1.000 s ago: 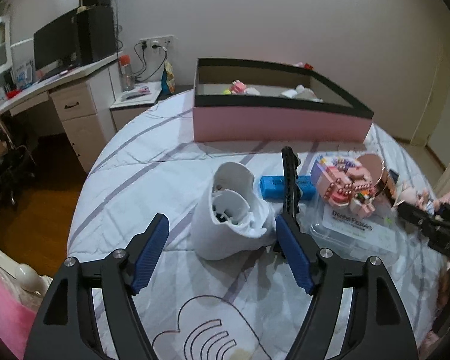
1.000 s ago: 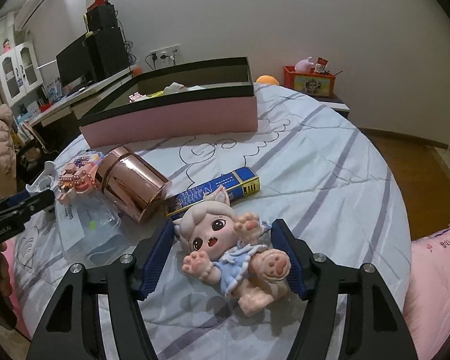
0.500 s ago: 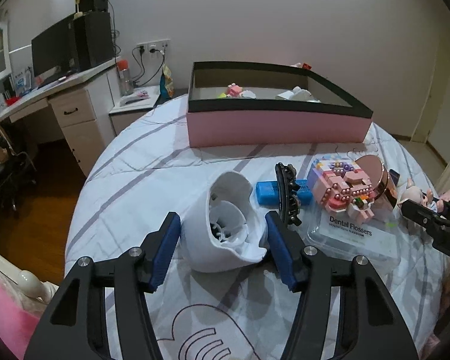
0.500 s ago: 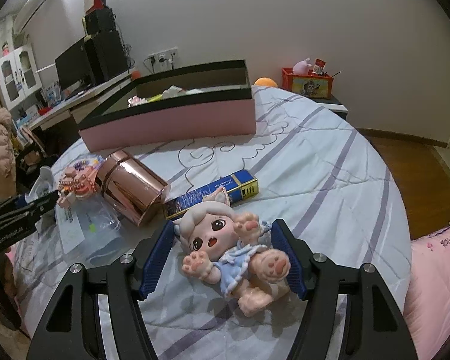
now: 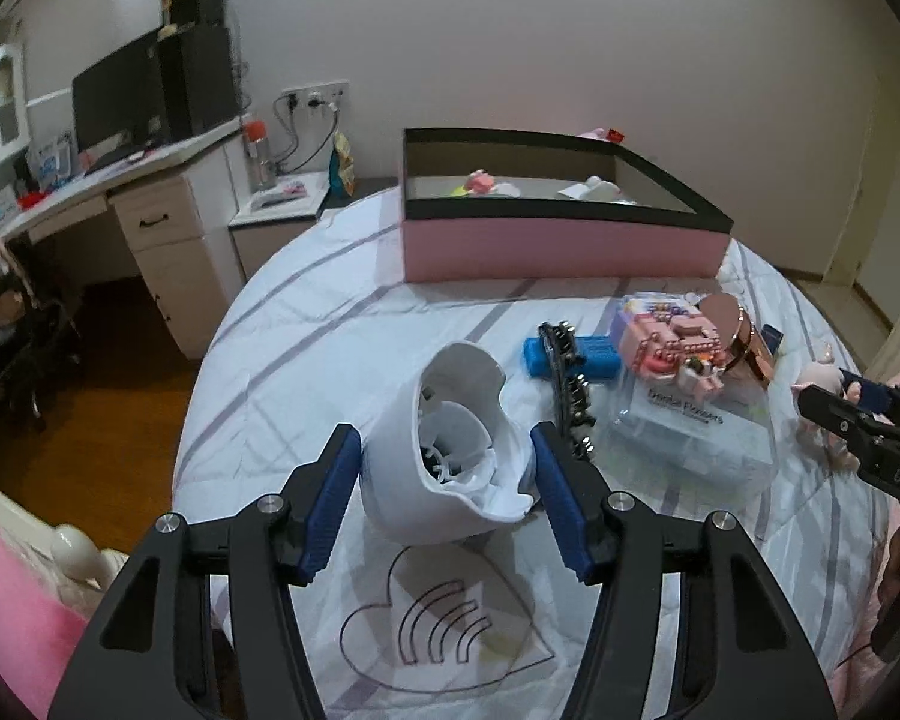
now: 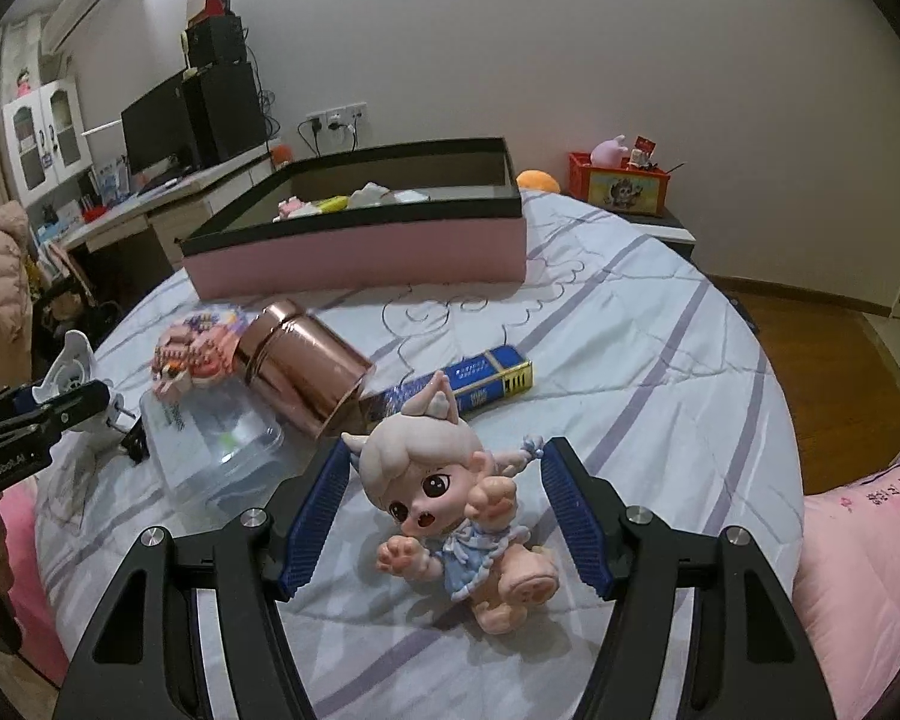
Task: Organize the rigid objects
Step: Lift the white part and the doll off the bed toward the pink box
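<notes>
Down at the left gripper [image 5: 447, 504], the blue pads sit against both sides of a white rounded plastic housing [image 5: 450, 450], clamped on it over the striped bedspread [image 5: 306, 360]. The right gripper [image 6: 444, 507] has its pads on either side of a doll figurine [image 6: 444, 498] with pale hair and a blue dress; whether they press on it or merely flank it I cannot tell.

Beyond, a pink box with a black rim [image 5: 561, 246] stands open on the bed, holding a small pink toy [image 5: 480, 182] and some white pieces [image 5: 594, 189]. A clear plastic tub [image 5: 690, 438] is printed "Dental Flossers"; a pink block model [image 5: 669, 348] rests on its lid, touching a rose-gold cylinder [image 6: 303, 363].

Only the left wrist view shows the black hair claw [image 5: 567, 384] lying across a blue block [image 5: 594, 354]. Only the right wrist view shows the full blue and gold carton [image 6: 486, 381], its lettering too small to read, and the red toy crate [image 6: 621, 183] on a side table.
</notes>
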A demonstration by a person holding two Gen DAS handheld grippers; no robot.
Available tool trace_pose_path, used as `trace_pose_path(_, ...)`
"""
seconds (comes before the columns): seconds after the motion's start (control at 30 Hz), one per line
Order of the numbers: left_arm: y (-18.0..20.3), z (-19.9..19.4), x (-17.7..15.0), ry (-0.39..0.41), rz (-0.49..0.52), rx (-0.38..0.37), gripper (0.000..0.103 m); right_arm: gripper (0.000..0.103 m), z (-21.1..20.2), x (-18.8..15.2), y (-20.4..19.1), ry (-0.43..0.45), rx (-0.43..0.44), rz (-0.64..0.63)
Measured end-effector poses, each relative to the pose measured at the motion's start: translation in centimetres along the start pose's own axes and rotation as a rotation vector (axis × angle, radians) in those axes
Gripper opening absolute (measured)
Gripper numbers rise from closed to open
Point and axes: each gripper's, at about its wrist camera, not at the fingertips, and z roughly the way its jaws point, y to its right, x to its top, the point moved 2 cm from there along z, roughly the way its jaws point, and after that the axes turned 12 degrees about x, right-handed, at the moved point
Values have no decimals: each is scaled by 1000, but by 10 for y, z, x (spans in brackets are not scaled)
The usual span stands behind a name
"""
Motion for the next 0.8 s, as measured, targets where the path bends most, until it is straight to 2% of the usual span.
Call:
trace_pose_path(0.2,-5,12,-6,-26,-35,-4,62,67,4,-4,5,-20,37,31)
trace_pose_path(0.27,0,16,-7,-45,-6,8,70,67,5,-6,7,-19,43,41)
trace_pose_path(0.33,4,18,-9,-45,21,30,72,67,6,-9,10,-21,47,52)
trace_pose_path(0.43,2,19,-12,-44,3,14,72,67,6,-10,13,-16,68,67)
trace_pose_path(0.5,0,22,-12,-41,-9,6,71,67,7,-10,14,-14,73,69)
trace_pose_path(0.57,-1,23,-12,-32,-17,-4,65,67,9,-9,14,-16,82,69)
trace_pose_path(0.67,3,21,-12,-17,7,13,65,67,13,-7,10,-29,78,45)
trace_pose_path(0.8,0,16,-11,-14,-14,-8,65,67,17,-4,10,-39,71,30)
